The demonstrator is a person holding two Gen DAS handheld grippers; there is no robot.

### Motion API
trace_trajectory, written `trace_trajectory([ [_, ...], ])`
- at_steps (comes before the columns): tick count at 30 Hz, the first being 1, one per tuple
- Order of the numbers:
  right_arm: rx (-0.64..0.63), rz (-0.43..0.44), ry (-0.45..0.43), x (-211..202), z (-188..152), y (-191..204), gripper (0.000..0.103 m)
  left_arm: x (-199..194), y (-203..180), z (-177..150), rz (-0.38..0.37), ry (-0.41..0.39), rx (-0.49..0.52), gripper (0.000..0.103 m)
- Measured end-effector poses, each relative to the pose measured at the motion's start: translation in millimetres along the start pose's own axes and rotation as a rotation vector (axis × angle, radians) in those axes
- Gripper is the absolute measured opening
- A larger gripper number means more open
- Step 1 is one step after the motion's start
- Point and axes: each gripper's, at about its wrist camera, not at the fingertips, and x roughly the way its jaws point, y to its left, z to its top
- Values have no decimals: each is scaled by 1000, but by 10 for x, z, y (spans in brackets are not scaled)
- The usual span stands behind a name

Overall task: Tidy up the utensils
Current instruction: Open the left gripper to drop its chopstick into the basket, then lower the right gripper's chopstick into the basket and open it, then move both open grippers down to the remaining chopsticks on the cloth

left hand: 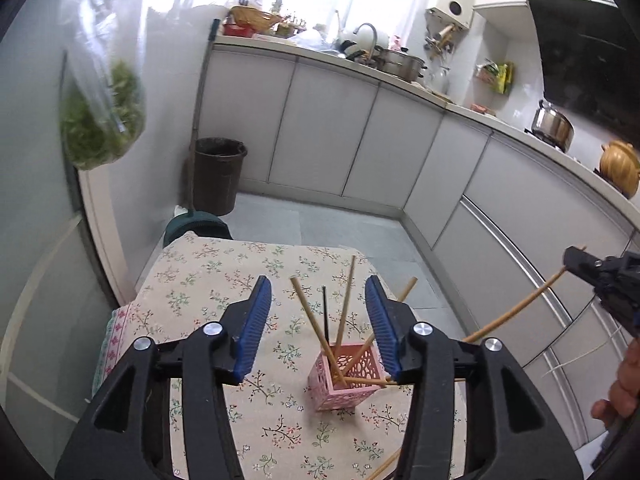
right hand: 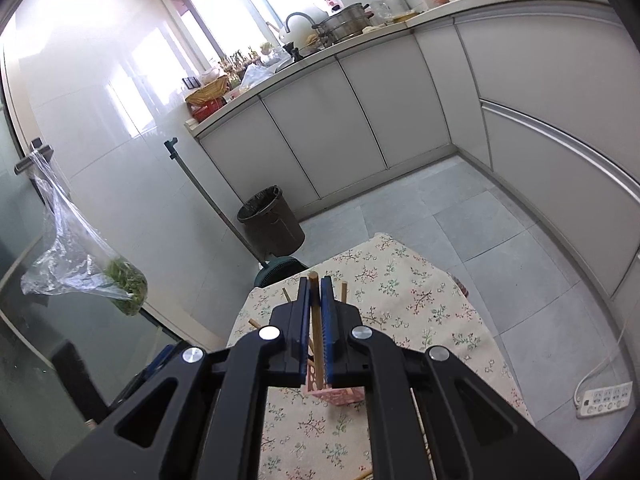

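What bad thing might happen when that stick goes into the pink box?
1. The pink box is small, looks light, and stands free on the flowered cloth. The long chopstick clamped in the right gripper might push its rim and tip it.
2. Several chopsticks already lean crossed inside, so the new one may catch on them or knock one out.
3. The left gripper is open and not holding the box, so nothing steadies it.

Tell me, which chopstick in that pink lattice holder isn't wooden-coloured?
The thin black chopstick standing nearly upright in the pink lattice holder; the others there are tan bamboo and lean outward.
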Motion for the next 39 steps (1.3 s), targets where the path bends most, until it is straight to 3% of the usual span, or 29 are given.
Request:
trace_trajectory([
  [9, -118, -91, 8, 723, -201, 235, 6, 162, 122, -74, 28, 58, 8, 52],
  [15, -144, -82, 40, 945, -368, 297, 12, 191, 141, -129, 55, 73, 21, 53],
  [18, -169, -86, 16, 861, -402, 334, 30, 145, 112, -126, 61, 60, 28, 55],
  [22, -227, -130, -11, 720, -452, 394, 33, 65, 0, -151, 76, 40, 53, 67],
  [26, -302, -200, -60, 552, -591, 443, 45, -4, -146, -191, 108, 16, 100, 73],
  [28, -318, -224, -69, 490, -653, 449, 46, -45, -212, -217, 119, 4, 124, 77],
  [35, -309, -287, -97, 293, -864, 313, 71, -94, -291, -326, 127, 9, 140, 87],
  [39, -290, -328, -83, 235, -989, 172, 77, -90, -343, -412, 123, 37, 156, 90],
])
